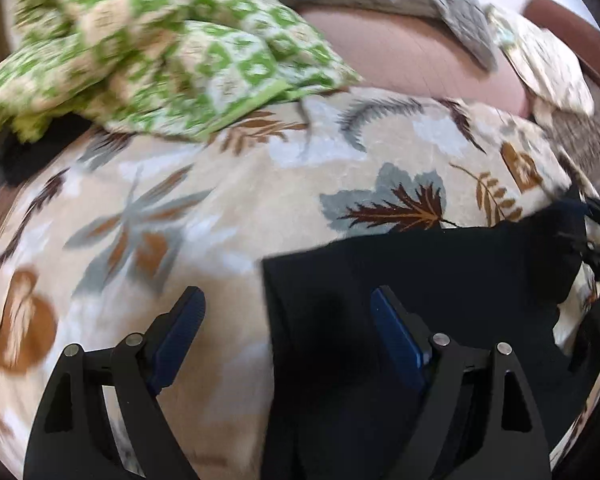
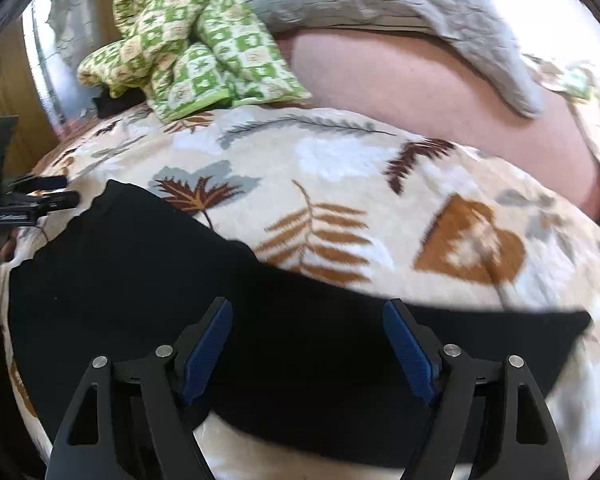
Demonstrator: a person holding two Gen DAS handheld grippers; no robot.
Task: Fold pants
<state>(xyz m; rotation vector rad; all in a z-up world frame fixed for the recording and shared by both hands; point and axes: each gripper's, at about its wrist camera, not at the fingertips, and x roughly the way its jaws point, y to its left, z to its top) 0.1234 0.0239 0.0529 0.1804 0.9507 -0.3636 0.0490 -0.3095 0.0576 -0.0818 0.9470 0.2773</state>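
Observation:
Black pants [image 1: 440,300] lie flat on a leaf-patterned blanket [image 1: 220,208]. My left gripper [image 1: 286,294] hovers open above their left edge, one finger over the blanket and the other over the black cloth. Nothing is held between its blue pads [image 1: 396,336]. In the right wrist view the pants [image 2: 140,280] spread across the lower half. My right gripper [image 2: 308,306] is open over them and grips nothing. The left gripper's black body [image 2: 32,204] shows at the far left edge of that view, by the pants' far corner.
A crumpled green-and-cream checked cloth [image 2: 204,56] lies at the back left of the bed. Behind it are a grey quilt [image 2: 400,4] and a pink sheet [image 2: 420,92]. The blanket [image 2: 380,184] extends past the pants to the right.

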